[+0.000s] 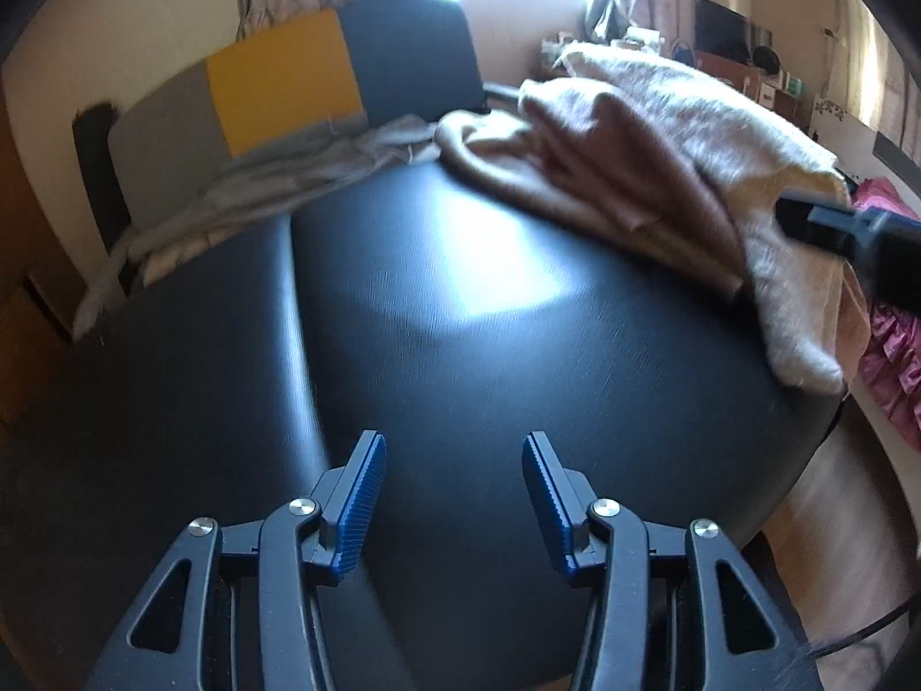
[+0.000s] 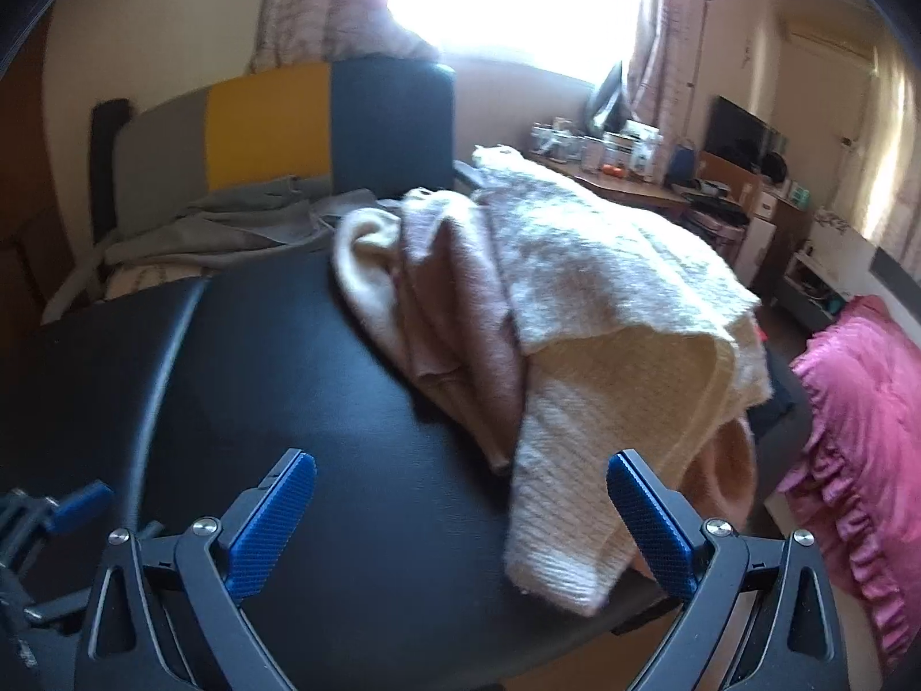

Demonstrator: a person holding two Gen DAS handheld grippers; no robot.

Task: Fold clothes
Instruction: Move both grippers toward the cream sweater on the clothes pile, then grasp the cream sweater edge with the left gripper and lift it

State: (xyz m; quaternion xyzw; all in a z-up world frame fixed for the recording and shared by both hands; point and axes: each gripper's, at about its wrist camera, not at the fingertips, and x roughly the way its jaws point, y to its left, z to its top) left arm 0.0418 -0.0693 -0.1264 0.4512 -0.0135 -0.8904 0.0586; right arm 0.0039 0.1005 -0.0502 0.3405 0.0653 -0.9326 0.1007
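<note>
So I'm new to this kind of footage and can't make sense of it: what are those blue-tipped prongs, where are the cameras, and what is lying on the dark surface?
Each prong pair is a hand-held gripper; a person carries one per hand. A fisheye camera on each looks along its fingers. The left gripper is open over the bare black table, holding nothing. The right gripper is also open and empty, close to a crumpled cream and pink knitted garment heaped on the table's right side and drooping over its edge. The grey clothing lies behind, near a grey, yellow and blue panel.
</note>
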